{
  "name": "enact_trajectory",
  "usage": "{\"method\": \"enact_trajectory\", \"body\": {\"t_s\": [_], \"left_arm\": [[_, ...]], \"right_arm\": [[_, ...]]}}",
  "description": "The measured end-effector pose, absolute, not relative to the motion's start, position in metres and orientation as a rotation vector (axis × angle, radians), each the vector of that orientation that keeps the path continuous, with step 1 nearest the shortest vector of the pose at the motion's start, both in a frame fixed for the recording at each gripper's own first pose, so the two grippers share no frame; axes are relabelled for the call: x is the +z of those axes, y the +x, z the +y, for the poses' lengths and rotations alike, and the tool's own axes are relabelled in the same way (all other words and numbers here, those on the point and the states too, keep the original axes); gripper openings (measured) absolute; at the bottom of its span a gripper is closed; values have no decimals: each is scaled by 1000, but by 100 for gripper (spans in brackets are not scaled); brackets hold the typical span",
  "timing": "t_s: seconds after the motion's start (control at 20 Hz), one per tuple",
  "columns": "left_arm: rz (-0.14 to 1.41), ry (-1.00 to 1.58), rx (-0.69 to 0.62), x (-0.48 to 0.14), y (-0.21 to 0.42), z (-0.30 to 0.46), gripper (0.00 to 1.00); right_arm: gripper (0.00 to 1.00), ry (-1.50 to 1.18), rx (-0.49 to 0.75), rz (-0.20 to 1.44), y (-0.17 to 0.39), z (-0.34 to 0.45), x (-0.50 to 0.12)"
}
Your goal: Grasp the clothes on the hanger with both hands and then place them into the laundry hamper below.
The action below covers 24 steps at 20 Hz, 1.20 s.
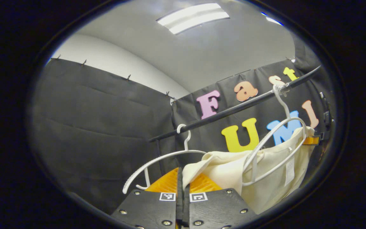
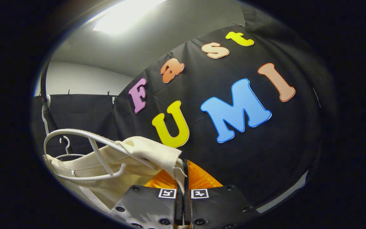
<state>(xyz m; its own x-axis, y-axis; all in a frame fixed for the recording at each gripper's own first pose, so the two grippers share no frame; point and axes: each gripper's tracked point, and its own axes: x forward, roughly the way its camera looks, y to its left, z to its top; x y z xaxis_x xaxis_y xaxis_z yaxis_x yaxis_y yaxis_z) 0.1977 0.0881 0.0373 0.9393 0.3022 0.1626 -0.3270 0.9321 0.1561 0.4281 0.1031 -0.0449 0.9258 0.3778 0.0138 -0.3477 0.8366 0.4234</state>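
Both grips are made; removal from the hanger and transfer to the hamper are outstanding

Left gripper (image 1: 183, 186), bottom centre of the left gripper view: fingers closed together on a corner of the cream garment (image 1: 265, 168), the cloth rising from between them toward the lower right of the frame. Judged clenched on the garment.

Right gripper (image 2: 183, 178), bottom centre of the right gripper view: fingers closed, with a folded edge of the garment (image 2: 151, 152) running down into the seam between them. Judged grasping the garment.

The garment is draped on a white hanger (image 1: 284, 140), right of centre in the left gripper view, whose hook sits on the black rail (image 1: 233, 109) crossing the frame diagonally. The hanger (image 2: 84, 135) also shows at lower left in the right gripper view, threaded through the cloth. A second hanger (image 1: 167, 156), bare, hangs on the same rail at lower centre.

Remaining, as judged: draw the garment clear of the hanger arms, lower it, release into the hamper
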Motion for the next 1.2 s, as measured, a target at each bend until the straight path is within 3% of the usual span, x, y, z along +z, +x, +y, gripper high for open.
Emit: {"method": "enact_trajectory", "body": {"t_s": [0.65, 0.9, 1.2], "left_arm": [[-35, 192, 338, -25, 180, 98, 1], [70, 136, 295, -70, 162, 87, 0], [73, 119, 176, -76, 136, 51, 1]], "right_arm": [[3, 292, 386, 239, 387, 118, -134], [2, 246, 406, 249, 347, 121, -145], [3, 218, 445, 228, 282, 128, -131]]}}
